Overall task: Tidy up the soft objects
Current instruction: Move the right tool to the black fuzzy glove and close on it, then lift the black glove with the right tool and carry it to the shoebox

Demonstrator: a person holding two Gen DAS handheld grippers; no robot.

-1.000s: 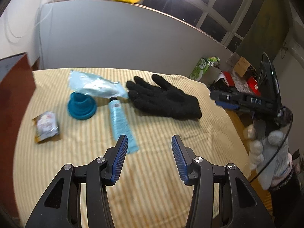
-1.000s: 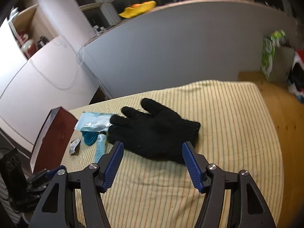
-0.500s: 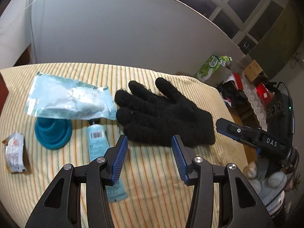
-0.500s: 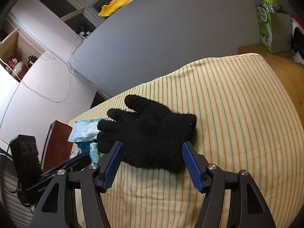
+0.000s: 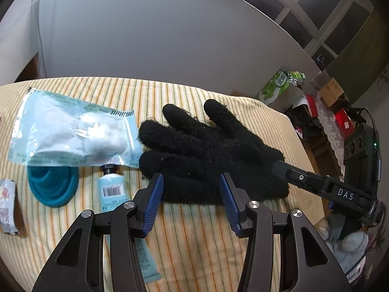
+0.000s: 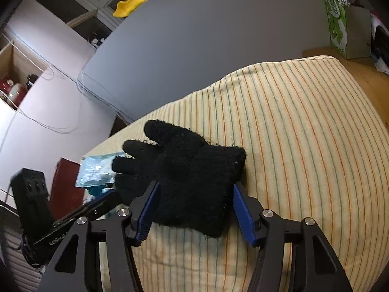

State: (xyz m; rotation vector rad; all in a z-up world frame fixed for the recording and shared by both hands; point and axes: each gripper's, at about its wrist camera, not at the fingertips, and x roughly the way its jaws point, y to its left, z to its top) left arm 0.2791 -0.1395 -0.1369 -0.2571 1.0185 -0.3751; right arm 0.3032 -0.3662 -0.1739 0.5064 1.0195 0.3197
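The right claw (image 6: pixel 194 211), closing, straddles the fuzzy black knit glove's (image 6: pixel 192 182) cuff. Its fingers run toward ten o'clock. The left claw (image 5: pixel 190 202) hovers half-open and empty beside them.

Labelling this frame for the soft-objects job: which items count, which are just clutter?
In play:
black glove
right gripper, jaws closing around the glove's cuff
left gripper, open by its fingers

Lying about:
cotton pack
teal cup
cream tube
small packet
green box
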